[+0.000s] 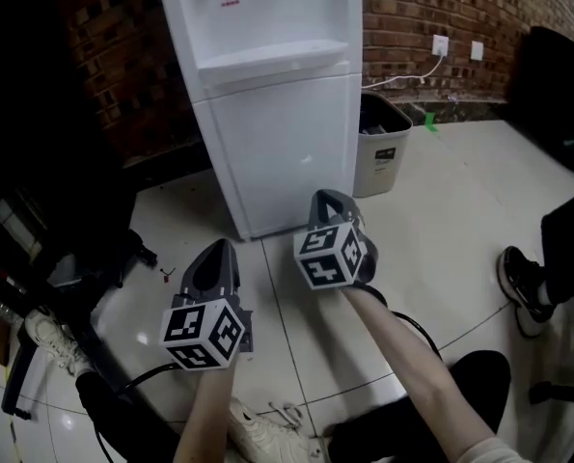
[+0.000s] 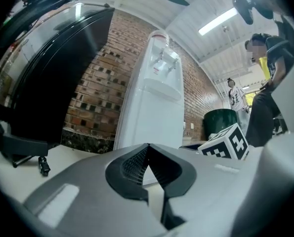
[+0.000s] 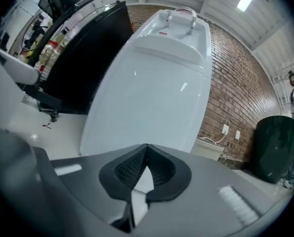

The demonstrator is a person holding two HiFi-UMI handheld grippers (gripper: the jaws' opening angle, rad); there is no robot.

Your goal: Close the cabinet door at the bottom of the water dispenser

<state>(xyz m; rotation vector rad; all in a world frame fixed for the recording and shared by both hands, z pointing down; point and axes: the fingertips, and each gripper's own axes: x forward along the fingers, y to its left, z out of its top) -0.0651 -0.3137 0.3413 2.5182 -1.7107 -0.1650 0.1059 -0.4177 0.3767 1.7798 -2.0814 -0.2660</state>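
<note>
Cabinet door (image 1: 285, 152) sits in the lower half of the water dispenser (image 1: 267, 27), which stands on the floor (image 1: 441, 201) at its far edge against the brick wall (image 1: 412, 8), with a bin (image 1: 381, 148) just beside it on the right.

- Door state: in the head view the panel looks flush with the dispenser body. No gap or swung-out edge is visible, and the right gripper view shows one smooth white front. My read is that the door is shut or very nearly so.
- Right tool (image 1: 331, 197): jaws are fully together with nothing between them. It points at the door's lower right area from close in. I can't tell whether the tip touches the panel.
- Left tool (image 1: 223, 245): jaws are also together and empty. It is low over the floor, left of the right tool and clear of the dispenser.

Remaining: probably nothing beyond confirming the door has latched and backing off. The latch can't be verified from these views, and the door's hinge side isn't resolved either.
</note>
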